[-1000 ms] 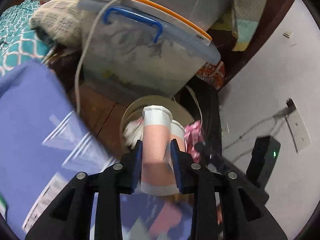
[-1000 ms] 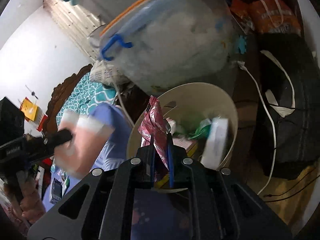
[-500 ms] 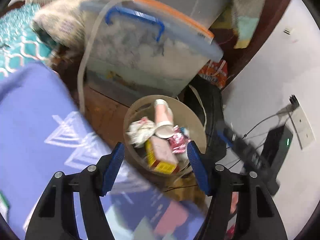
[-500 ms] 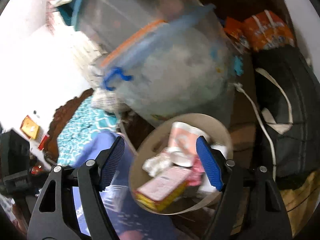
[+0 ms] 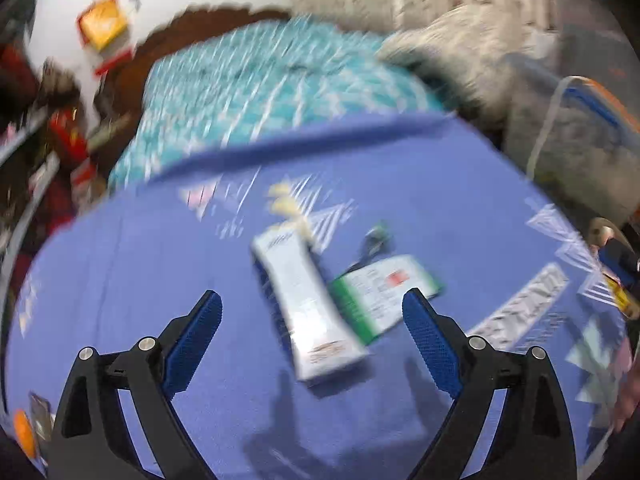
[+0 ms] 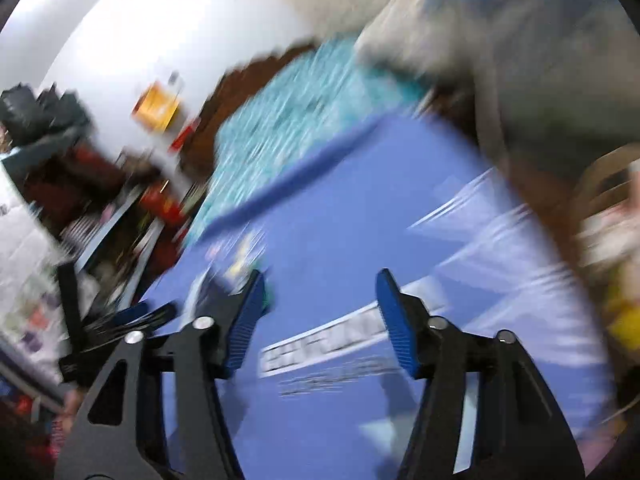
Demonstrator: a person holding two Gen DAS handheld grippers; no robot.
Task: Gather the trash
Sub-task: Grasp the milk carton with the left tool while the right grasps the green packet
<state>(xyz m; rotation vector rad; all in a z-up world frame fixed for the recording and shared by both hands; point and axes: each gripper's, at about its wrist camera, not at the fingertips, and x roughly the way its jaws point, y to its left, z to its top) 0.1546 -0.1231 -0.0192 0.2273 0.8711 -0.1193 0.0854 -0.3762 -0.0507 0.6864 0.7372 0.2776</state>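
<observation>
Both views are motion-blurred. My left gripper (image 5: 312,312) is open and empty above a blue patterned sheet (image 5: 160,272). Just ahead of its fingers lie a white and blue carton (image 5: 308,300) and a green and white box (image 5: 384,296), with a small dark wrapper (image 5: 374,242) behind them. My right gripper (image 6: 320,312) is open and empty over the same blue sheet (image 6: 340,240). The beige trash bin (image 6: 604,184) shows at the right edge of the right wrist view, with trash inside; its rim (image 5: 600,228) peeks in the left wrist view.
A teal patterned bedspread (image 5: 260,80) lies beyond the sheet. Clear storage tubs (image 5: 580,132) stand at the right. A cluttered shelf (image 5: 48,128) is at the left. The left gripper's body (image 6: 100,320) shows left of my right gripper.
Both grippers have opened and dropped the pink cup and the red wrapper into the bin. Both have then swung left, away from the bin, over the blue sheet.
</observation>
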